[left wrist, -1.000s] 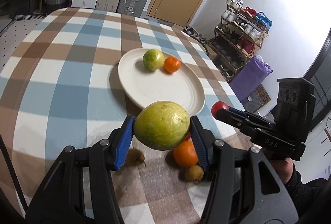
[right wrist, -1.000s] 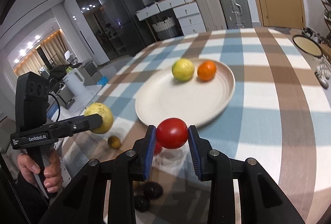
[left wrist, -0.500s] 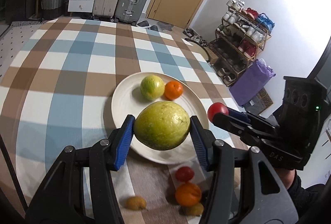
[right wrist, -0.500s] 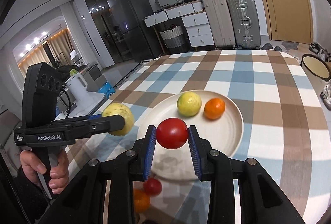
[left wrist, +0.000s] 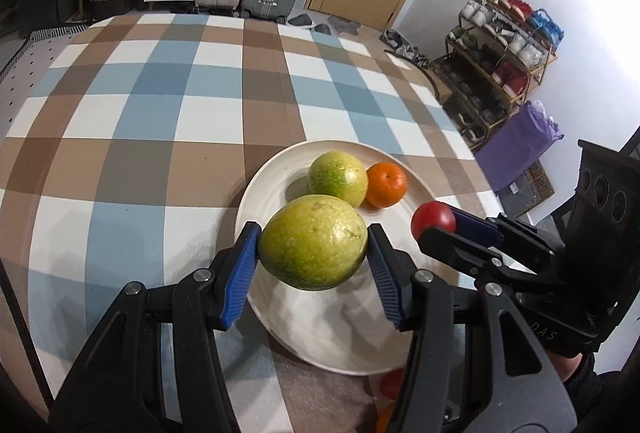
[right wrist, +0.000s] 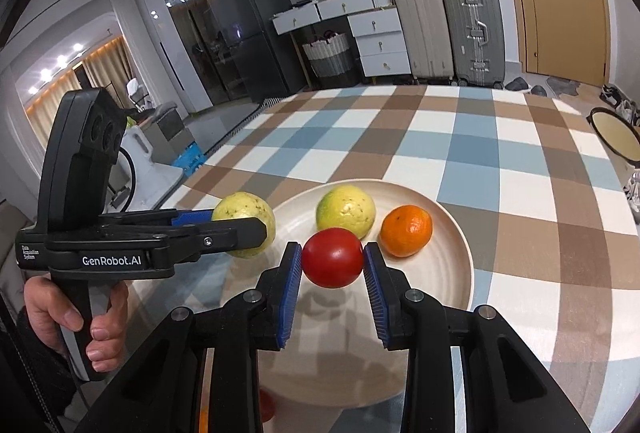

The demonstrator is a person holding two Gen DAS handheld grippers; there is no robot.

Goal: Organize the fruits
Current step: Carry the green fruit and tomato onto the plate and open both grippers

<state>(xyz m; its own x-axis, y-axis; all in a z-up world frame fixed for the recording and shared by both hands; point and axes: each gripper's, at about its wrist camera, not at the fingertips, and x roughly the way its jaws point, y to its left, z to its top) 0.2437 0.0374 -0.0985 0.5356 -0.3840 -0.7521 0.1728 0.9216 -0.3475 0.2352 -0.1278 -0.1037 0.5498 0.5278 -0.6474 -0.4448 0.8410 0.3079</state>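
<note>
My left gripper [left wrist: 313, 249] is shut on a large yellow-green guava [left wrist: 313, 241] and holds it above the near part of the cream plate [left wrist: 276, 177]. My right gripper [right wrist: 332, 265] is shut on a red tomato [right wrist: 332, 257] above the same plate [right wrist: 452, 261]. On the plate lie a smaller green-yellow guava [left wrist: 338, 177] and an orange [left wrist: 386, 184], side by side; they also show in the right wrist view as guava [right wrist: 346, 211] and orange [right wrist: 406, 230]. The right gripper with its tomato [left wrist: 433, 219] shows at the left view's right; the left gripper with the guava [right wrist: 244, 219] shows in the right view.
The plate stands on a round table with a blue, brown and white checked cloth [left wrist: 160, 105]. A red fruit [left wrist: 392, 381] and an orange one [right wrist: 203, 419] lie on the cloth near the plate's front edge, half hidden by the grippers. Suitcases, drawers and a shoe rack stand beyond.
Both grippers have moved forward over the plate, carrying the guava and the tomato. The loose fruits on the cloth have slipped down toward the bottom edge of both views.
</note>
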